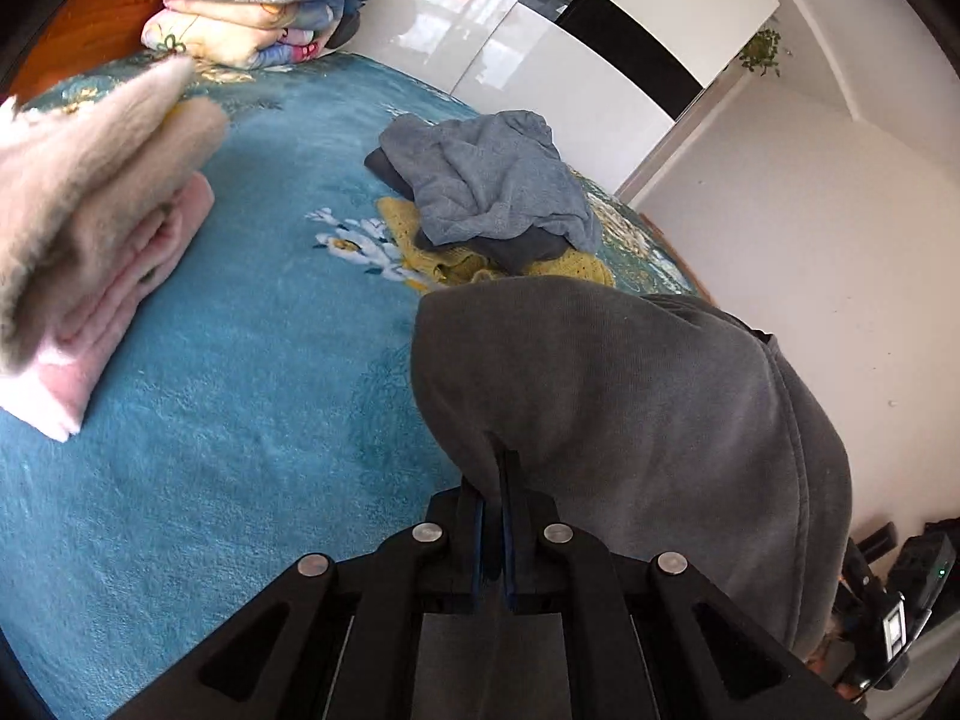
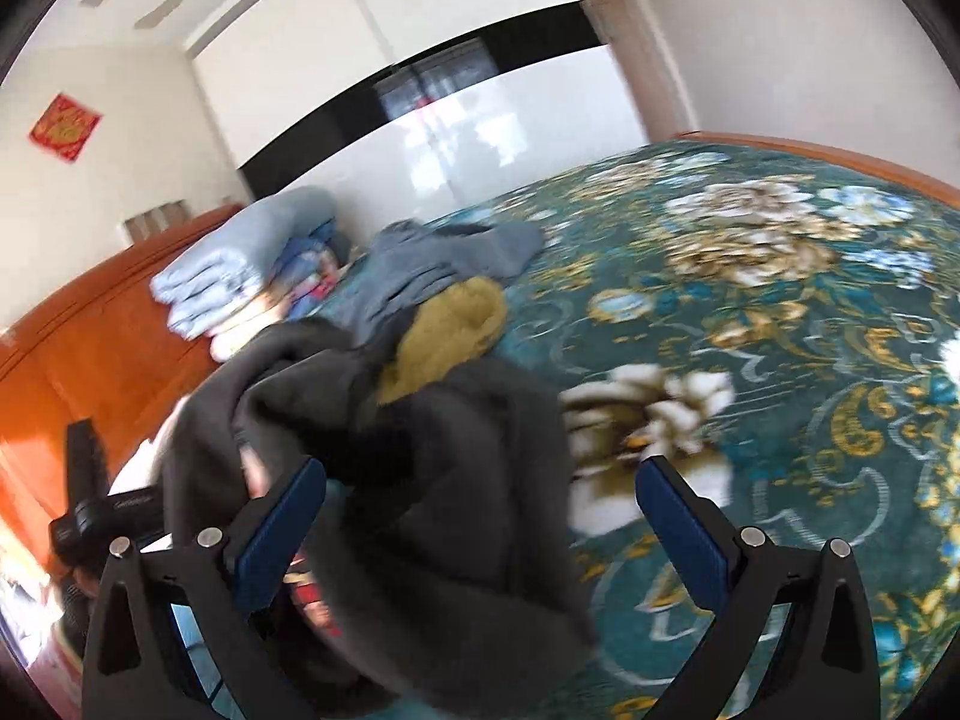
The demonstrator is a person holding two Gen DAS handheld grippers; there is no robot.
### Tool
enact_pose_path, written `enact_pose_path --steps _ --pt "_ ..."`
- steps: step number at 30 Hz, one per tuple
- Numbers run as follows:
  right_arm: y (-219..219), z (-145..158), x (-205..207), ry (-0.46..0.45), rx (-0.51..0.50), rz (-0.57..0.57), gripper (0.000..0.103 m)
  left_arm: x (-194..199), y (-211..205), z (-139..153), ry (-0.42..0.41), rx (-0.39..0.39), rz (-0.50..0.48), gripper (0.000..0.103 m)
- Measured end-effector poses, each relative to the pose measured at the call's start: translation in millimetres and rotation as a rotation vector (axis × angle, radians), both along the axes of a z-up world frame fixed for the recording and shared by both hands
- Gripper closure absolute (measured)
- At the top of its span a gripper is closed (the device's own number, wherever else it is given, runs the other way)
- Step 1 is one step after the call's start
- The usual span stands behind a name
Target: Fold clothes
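My left gripper (image 1: 495, 468) is shut on a dark grey sweatshirt (image 1: 630, 420), which hangs in a bunch over the right part of the bed. In the right wrist view the same grey sweatshirt (image 2: 432, 480) hangs blurred between the wide-apart fingers of my right gripper (image 2: 480, 498), which is open; the pads do not press on it. A heap of unfolded clothes lies further back: a blue-grey garment (image 1: 492, 180) over a yellow knit (image 1: 432, 246). Folded pink and beige clothes (image 1: 90, 252) sit stacked at the left.
The bed has a teal floral cover (image 1: 240, 390). Folded quilts (image 1: 264, 0) are piled at the wooden headboard (image 2: 90, 324). A glossy white wardrobe (image 1: 540, 66) stands behind the bed. The other handheld device (image 2: 96, 510) shows at the lower left of the right wrist view.
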State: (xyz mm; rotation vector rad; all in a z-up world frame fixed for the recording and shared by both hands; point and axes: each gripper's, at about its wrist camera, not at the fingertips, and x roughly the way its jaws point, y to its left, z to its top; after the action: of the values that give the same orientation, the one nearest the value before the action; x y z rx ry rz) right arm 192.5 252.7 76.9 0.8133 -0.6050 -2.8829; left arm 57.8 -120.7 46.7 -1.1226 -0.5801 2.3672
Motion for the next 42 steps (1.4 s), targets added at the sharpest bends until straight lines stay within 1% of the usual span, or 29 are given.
enact_pose_path --steps 2,6,9,11,12,13,15,17,18,19,21,23,24,26,27,28,30,32,33,34,35,36,37,38,39,40,41,42 --pt "-13.6 7.9 4.7 0.022 -0.020 0.084 0.000 -4.3 0.1 -2.3 -0.003 0.017 -0.003 0.098" --pt "-43.3 27.6 20.1 0.088 0.001 0.221 0.000 -8.7 2.1 -16.3 -0.010 0.067 -0.009 0.098" --pt "-60.8 31.5 27.6 0.113 -0.015 0.274 0.000 -12.1 1.7 -27.1 -0.030 0.102 -0.015 0.097" --pt "-69.7 21.8 19.6 0.077 -0.056 0.312 0.000 -13.1 0.0 -31.9 -0.045 0.116 -0.017 0.097" --pt "-76.1 14.3 12.9 0.044 -0.062 0.319 0.001 -12.2 -2.7 -33.0 -0.055 0.118 -0.020 0.096" --pt "-81.6 5.8 6.4 0.006 -0.061 0.322 0.006 -11.5 -5.5 -34.0 -0.066 0.120 -0.023 0.096" --pt "-91.2 -7.4 -3.6 -0.054 -0.057 0.336 0.013 -9.6 -16.9 -32.3 -0.086 0.118 -0.021 0.093" --pt "-92.2 -10.1 -6.6 -0.066 -0.061 0.334 0.013 -6.2 -31.0 -28.9 -0.101 0.113 -0.013 0.081" --pt "-89.1 -7.6 -6.0 -0.057 -0.073 0.332 0.013 -4.1 -38.4 -26.8 -0.106 0.110 -0.006 0.066" --pt "-83.5 -3.9 -4.3 -0.044 -0.080 0.323 0.013 1.0 -47.9 -21.5 -0.092 0.101 0.018 0.054" --pt "-67.5 4.6 1.9 -0.011 -0.061 0.278 0.013 11.0 -57.5 -7.6 -0.051 0.075 0.041 0.049" --pt "-55.9 6.7 10.9 -0.008 -0.028 0.211 0.013 19.0 -51.0 14.5 0.005 0.009 0.046 0.043" --pt "-51.0 2.8 9.9 -0.027 -0.024 0.190 0.013 22.5 -46.7 25.8 0.032 -0.022 0.046 0.039" --pt "-41.3 -4.8 8.0 -0.063 -0.014 0.149 0.013 22.5 -21.7 50.9 0.088 -0.054 0.006 0.034" --pt "-37.2 -8.8 6.9 -0.081 -0.012 0.134 0.013 18.9 -7.5 61.5 0.110 -0.045 -0.026 0.030" --pt "-38.6 -13.3 5.7 -0.098 -0.020 0.151 0.013 12.5 10.4 72.5 0.129 -0.033 -0.062 0.025" --pt "-49.1 -22.3 4.3 -0.131 0.006 0.174 0.013 -1.4 43.0 87.1 0.136 -0.048 -0.106 0.020" --pt "-55.3 -29.8 3.7 -0.159 0.055 0.167 0.014 -20.8 75.9 92.1 0.131 -0.095 -0.149 0.019" --pt "-56.8 -32.7 3.7 -0.170 0.075 0.159 0.016 -31.4 89.8 89.2 0.098 -0.126 -0.148 0.019" --pt "-57.7 -35.8 3.9 -0.181 0.094 0.150 0.023 -41.5 102.8 85.9 0.065 -0.155 -0.147 0.019" --pt "-55.1 -39.4 5.3 -0.191 0.102 0.131 0.030 -47.3 108.7 80.2 0.030 -0.166 -0.138 0.019" --pt "-52.5 -43.0 6.6 -0.201 0.111 0.112 0.045 -51.8 112.2 73.5 0.001 -0.167 -0.122 0.019" --pt "-49.6 -46.4 8.2 -0.211 0.115 0.095 0.053 -55.7 115.2 67.0 -0.027 -0.166 -0.107 0.019" --pt "-44.9 -49.0 10.9 -0.214 0.096 0.090 0.056 -55.2 114.2 61.4 -0.038 -0.154 -0.092 0.019" --pt "-40.2 -51.6 13.7 -0.218 0.078 0.085 0.063 -54.7 113.0 55.9 -0.050 -0.142 -0.076 0.022" --pt "-35.9 -54.2 16.1 -0.222 0.060 0.080 0.070 -54.1 110.4 51.2 -0.060 -0.124 -0.056 0.032" --pt "-33.4 -56.9 16.4 -0.231 0.048 0.077 0.073 -52.7 107.0 47.1 -0.070 -0.108 -0.040 0.038" --pt "-31.7 -58.6 16.0 -0.239 0.044 0.074 0.079 -51.4 101.3 44.3 -0.081 -0.084 -0.025 0.054"
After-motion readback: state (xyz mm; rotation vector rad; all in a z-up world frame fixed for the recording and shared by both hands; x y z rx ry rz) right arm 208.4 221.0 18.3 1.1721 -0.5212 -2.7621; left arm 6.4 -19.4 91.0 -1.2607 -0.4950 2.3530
